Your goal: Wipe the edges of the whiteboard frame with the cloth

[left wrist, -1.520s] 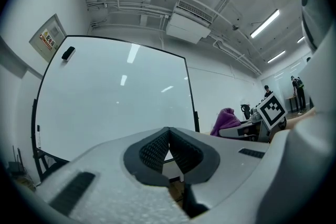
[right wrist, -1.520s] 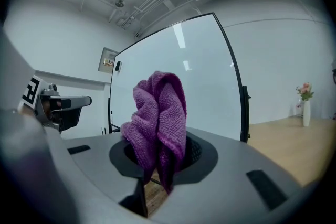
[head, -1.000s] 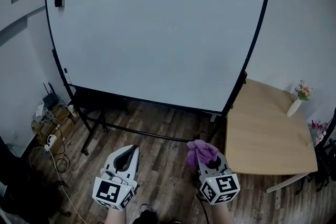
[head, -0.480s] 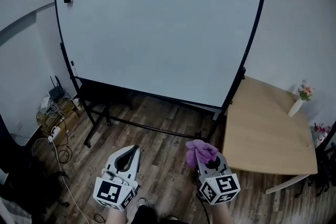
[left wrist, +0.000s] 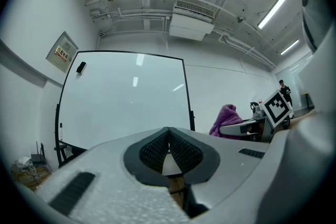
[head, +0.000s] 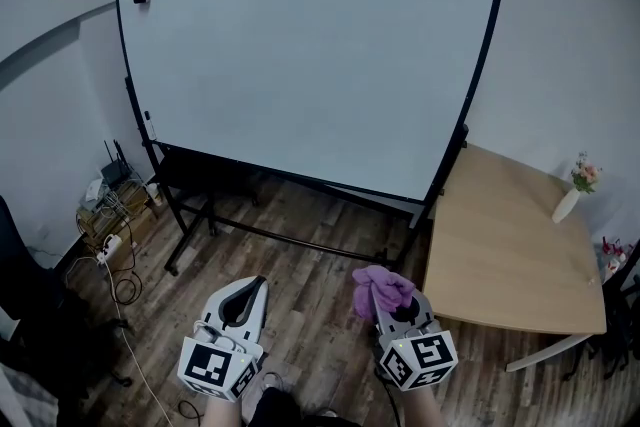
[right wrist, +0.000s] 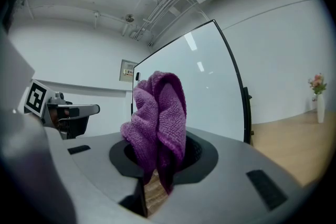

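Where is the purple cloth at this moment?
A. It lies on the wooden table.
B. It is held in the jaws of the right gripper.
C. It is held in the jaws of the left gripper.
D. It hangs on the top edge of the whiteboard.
B: the right gripper has its jaws shut on the purple cloth, while the left gripper is shut with nothing between its jaws.

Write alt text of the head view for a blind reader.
A large blank whiteboard stands ahead. Below it, the right gripper holds a purple cloth; the left gripper is shut and empty. A wooden table sits to the right.
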{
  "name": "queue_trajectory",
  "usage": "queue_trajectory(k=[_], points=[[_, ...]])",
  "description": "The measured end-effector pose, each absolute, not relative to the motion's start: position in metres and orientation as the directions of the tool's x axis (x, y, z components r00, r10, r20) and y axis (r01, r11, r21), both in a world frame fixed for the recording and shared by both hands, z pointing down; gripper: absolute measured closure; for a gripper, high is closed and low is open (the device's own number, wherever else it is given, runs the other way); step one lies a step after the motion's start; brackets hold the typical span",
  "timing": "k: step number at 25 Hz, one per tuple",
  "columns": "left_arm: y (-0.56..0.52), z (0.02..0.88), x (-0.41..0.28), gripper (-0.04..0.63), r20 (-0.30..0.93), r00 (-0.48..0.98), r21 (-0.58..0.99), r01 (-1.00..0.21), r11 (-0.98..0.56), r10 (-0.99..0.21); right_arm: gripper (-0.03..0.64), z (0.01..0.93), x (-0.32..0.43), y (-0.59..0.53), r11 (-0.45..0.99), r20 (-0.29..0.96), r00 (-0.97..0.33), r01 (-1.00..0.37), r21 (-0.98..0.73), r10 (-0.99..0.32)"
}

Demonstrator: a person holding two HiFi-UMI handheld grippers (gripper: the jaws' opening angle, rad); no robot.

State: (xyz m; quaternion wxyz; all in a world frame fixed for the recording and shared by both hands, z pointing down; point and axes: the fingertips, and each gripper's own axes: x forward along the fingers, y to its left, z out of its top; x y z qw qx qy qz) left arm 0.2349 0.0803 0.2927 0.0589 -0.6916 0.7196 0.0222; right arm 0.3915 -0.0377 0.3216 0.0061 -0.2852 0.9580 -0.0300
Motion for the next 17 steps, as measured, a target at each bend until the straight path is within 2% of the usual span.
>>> queue_trajectory(k=[17], points=[[0.099,0.29,0.247,0.579,-0.128,-0.045,-0.058,-0.997,0.053,-0.991,0.531,0.32,0.404,-0.02,0.837,-0.013,-0.839,-0.543,-0.062,-0.545]])
